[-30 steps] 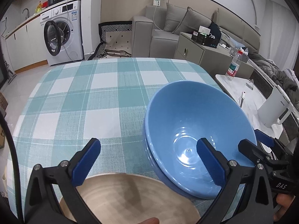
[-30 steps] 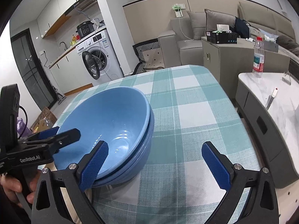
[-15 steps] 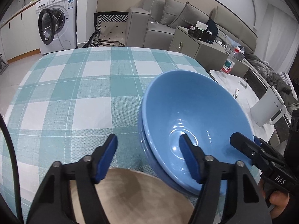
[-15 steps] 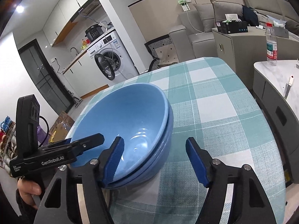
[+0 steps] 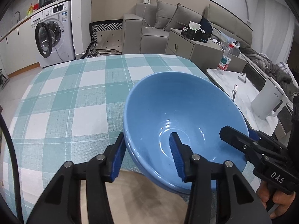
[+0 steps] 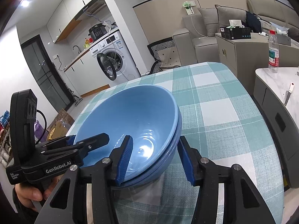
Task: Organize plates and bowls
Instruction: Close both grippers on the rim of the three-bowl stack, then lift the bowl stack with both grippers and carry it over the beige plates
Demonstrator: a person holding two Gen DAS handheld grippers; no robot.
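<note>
Two nested blue bowls (image 5: pixel 179 119) (image 6: pixel 130 119) sit on the teal checked tablecloth (image 5: pixel 74 97), partly over a beige plate (image 5: pixel 145 197) at the near edge. My left gripper (image 5: pixel 147 156) straddles the bowls' near left rim, one finger outside and one inside. Its jaws are closing, and a gap still shows at the inner pad. My right gripper (image 6: pixel 155 160) straddles the opposite rim the same way, also closing with the pads not clamped. Each gripper shows in the other's view, the right gripper (image 5: pixel 239 133) at the right edge and the left gripper (image 6: pixel 87 140) at the left.
The table's right edge (image 6: pixel 261 130) drops off toward a low white table with a water bottle (image 6: pixel 273 52) and a white kettle (image 5: pixel 269 102). A washing machine (image 5: pixel 54 37), a grey sofa (image 5: pixel 158 24) and a cabinet (image 5: pixel 186 41) stand beyond the far edge.
Both grippers' jaws have narrowed from wide open to close around the bowls' rims on opposite sides. The bowls and the plate have stayed put.
</note>
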